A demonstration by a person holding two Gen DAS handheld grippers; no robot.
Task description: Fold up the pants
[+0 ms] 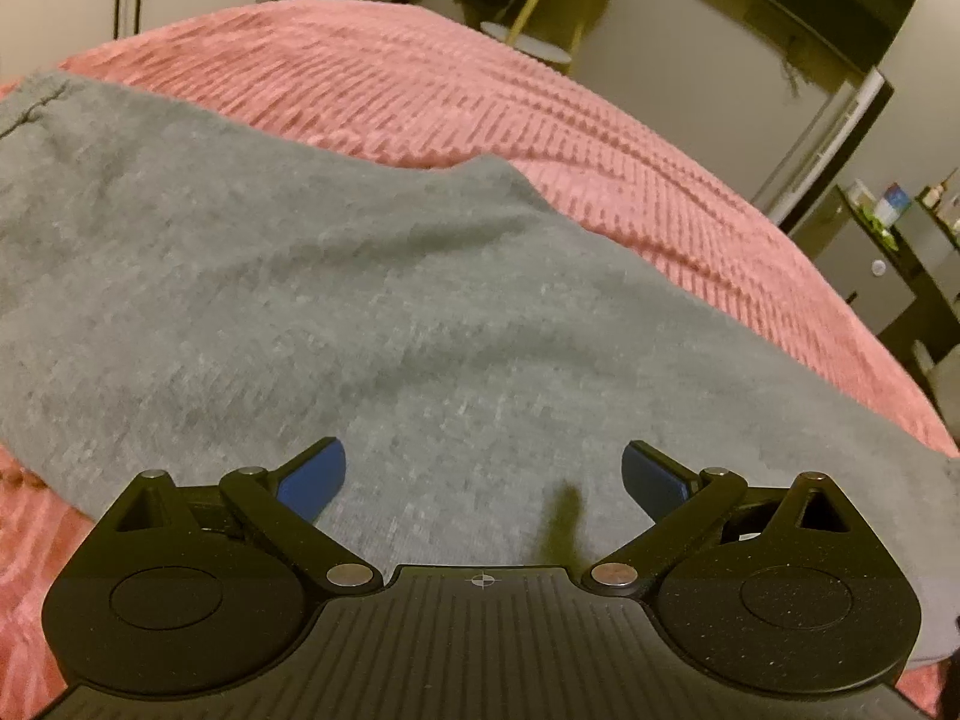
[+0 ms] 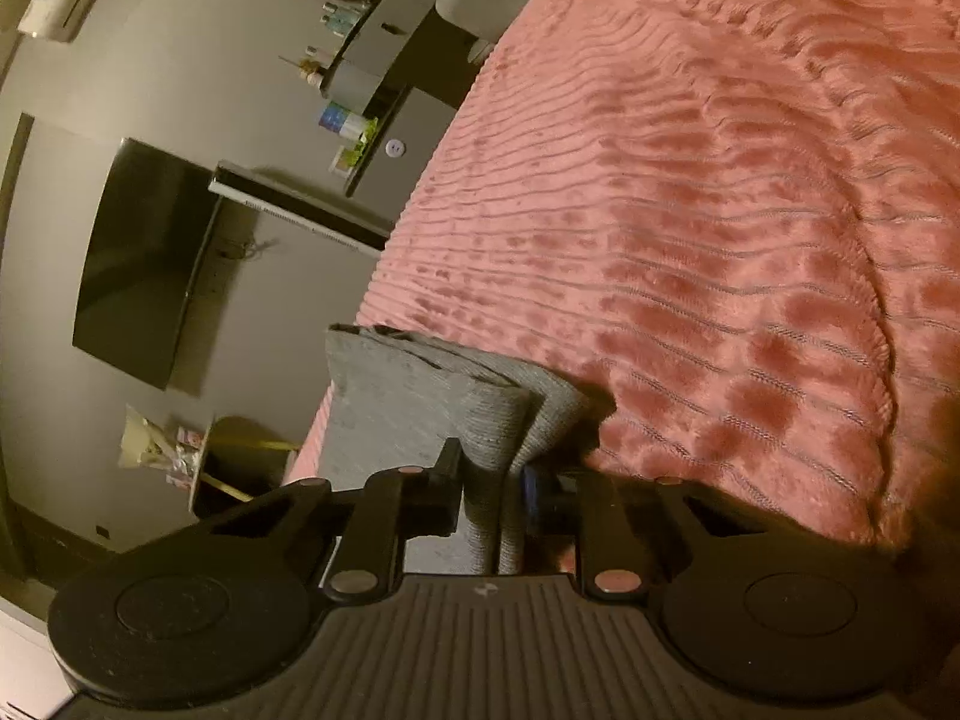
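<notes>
Grey pants (image 1: 300, 300) lie spread across a pink ribbed bedspread (image 1: 540, 120), filling the middle of the left wrist view. My left gripper (image 1: 483, 477) hovers just over the cloth, open wide, its blue pads (image 1: 315, 480) apart with nothing between them. In the right wrist view, rolled on its side, my right gripper (image 2: 492, 480) is shut on the stacked ribbed leg cuffs of the pants (image 2: 480, 414). The cuffs stick up beyond the jaws at the edge of the bedspread (image 2: 720, 210).
A dark TV (image 2: 144, 264) hangs on the wall beyond the bed. A grey cabinet (image 2: 384, 138) with bottles and small items stands near the bed's corner. A small round stool (image 1: 534, 42) stands past the far side of the bed.
</notes>
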